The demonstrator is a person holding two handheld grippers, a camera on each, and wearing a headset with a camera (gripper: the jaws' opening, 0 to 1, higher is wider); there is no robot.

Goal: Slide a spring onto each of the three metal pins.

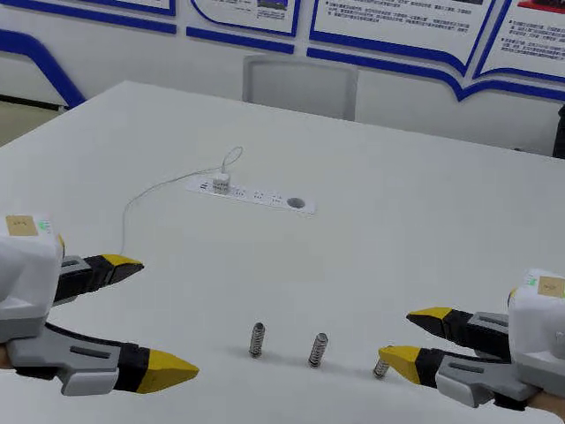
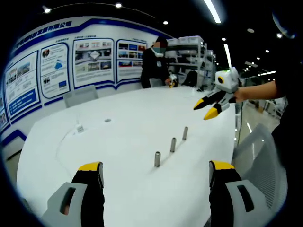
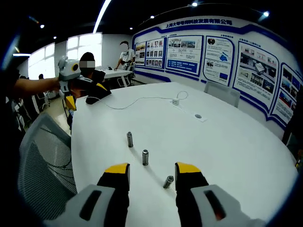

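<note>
Left pin: the left pin [image 1: 257, 339] stands upright on the table [image 1: 397, 230]. We see coils along its length, so we count it as already carrying its spring.
Middle pin: the middle pin [image 1: 318, 350] stands just to the right of it, also upright and coiled. We judge this one done too.
Right pin: the right pin [image 1: 381, 368] looks ribbed as well, but it leans in the right gripper view. It sits at the tip of the nearer jaw, and we cannot tell whether they touch.
Right gripper: the right gripper [image 1: 395, 334] has its jaws parted and nothing clamped. In its own view the right pin lies between the tips.
Left gripper: the left gripper [image 1: 168, 314] is spread wide and empty, well apart to the left of the pins.
Left to do: in our judgement only the leaning pin needs work, either standing it straight or seating its spring.
Far side: the power strip [image 1: 256, 194] lies well apart from the pins.
</note>
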